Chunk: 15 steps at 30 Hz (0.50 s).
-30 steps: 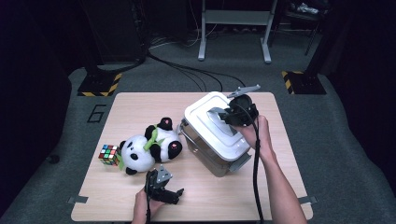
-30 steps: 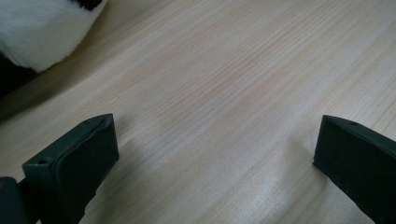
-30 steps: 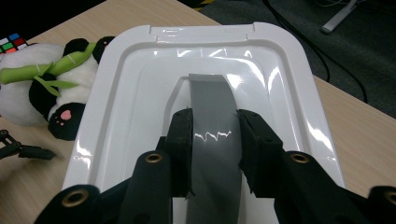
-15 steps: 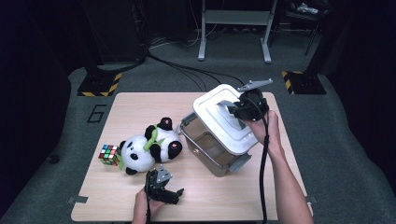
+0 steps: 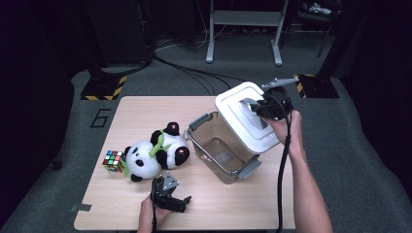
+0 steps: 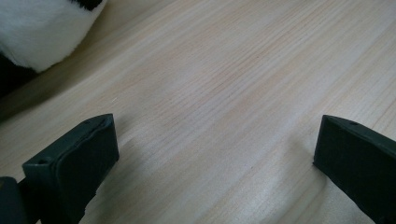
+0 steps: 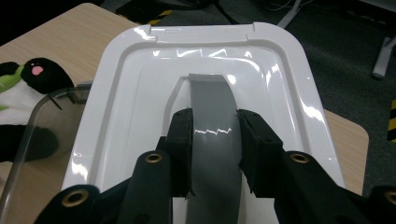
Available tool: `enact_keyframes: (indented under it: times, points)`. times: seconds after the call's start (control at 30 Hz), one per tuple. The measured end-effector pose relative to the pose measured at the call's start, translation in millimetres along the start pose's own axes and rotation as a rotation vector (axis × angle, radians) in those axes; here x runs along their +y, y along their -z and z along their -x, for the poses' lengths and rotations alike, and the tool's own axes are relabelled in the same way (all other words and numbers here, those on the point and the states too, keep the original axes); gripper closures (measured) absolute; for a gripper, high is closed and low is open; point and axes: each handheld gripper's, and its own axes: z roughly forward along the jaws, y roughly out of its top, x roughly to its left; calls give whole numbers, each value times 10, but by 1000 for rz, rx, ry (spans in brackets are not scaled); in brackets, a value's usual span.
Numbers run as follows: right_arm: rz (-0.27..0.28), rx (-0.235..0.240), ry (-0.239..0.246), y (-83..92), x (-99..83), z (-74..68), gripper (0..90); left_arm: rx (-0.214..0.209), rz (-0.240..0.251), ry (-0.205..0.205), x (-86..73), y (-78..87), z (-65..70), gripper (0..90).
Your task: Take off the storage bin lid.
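Partly, lid (image 5: 245,116) (tilted) hides box (image 5: 218,153).

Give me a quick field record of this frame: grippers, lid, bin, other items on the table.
right gripper: shut on the grey handle of the white lid
lid: lifted and tilted, off to the bin's right side
bin: clear plastic, open, nothing visible inside
left gripper: jaws open, nothing between them, low over the table at the near edge
panda plush: lying left of the bin
puzzle cube: left of the panda
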Motion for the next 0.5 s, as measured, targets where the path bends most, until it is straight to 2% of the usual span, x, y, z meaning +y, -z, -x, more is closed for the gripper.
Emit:
enact_keyframes:
  times: [0.3, 0.5]
  points:
    - [-8, -47, -22, -5, -7, 180, 666, 0, -1, 1, 1, 0, 0, 0]
    - [-19, -80, -57, -48, -39, 331, 666, -1, 0, 1, 0, 0, 0, 0]
